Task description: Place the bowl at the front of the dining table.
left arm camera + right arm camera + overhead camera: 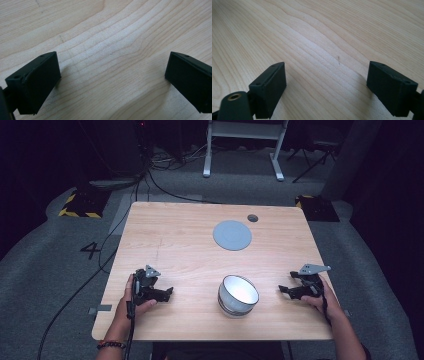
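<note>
White ceramic bowl (238,295) sits between left gripper (167,293) and right gripper (283,290), both spread wide and empty on the wooden table (175,240); uneven pinching could tip it.

Small dark disc (252,218), identity unclear

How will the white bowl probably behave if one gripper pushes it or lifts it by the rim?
The bowl looks glossy and rigid, perhaps ceramic, so it may be slippery and breakable. It stands upright on the flat table, so a low push would probably slide it, not tip it.
</note>
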Available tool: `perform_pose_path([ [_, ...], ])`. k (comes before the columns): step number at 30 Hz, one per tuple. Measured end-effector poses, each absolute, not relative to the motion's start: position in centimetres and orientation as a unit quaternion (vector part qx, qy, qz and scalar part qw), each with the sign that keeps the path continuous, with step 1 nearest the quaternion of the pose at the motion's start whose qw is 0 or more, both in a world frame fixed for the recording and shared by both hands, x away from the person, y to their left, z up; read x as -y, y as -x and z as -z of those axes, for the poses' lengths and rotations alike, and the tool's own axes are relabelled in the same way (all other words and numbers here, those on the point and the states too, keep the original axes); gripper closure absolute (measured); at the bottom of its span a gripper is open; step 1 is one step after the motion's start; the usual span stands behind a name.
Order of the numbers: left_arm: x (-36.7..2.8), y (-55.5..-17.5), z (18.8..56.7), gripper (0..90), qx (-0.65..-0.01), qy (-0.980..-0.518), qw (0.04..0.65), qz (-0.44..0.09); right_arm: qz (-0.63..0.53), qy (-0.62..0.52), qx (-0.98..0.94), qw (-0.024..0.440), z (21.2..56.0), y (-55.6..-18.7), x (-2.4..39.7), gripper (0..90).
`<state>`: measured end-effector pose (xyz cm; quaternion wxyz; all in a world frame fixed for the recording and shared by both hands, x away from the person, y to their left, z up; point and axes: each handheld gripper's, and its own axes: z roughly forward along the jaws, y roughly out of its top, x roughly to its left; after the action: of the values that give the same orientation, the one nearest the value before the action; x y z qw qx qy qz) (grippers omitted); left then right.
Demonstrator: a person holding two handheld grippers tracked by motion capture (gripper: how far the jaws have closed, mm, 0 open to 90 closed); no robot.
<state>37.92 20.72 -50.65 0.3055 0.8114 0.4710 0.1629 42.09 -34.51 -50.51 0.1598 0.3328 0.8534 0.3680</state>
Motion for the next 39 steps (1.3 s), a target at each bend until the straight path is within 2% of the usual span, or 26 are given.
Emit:
perform_pose_path([
  [28, -20.7, -37.8, 50.7, 0.3, -0.473, -0.810, 0.306, -0.163, -0.366, -0.333, -0.856, 0.152, 50.4, -42.3, 34.9, 15.6],
  [31, -20.7, -37.8, 50.7, 0.2, -0.472, -0.811, 0.306, -0.162, -0.367, -0.334, -0.855, 0.152, 50.3, -42.3, 34.9, 19.0],
  [39, -20.7, -37.8, 50.7, 0.2, -0.473, -0.810, 0.306, -0.163, -0.380, -0.328, -0.852, 0.149, 49.2, -41.5, 34.6, 20.6],
])
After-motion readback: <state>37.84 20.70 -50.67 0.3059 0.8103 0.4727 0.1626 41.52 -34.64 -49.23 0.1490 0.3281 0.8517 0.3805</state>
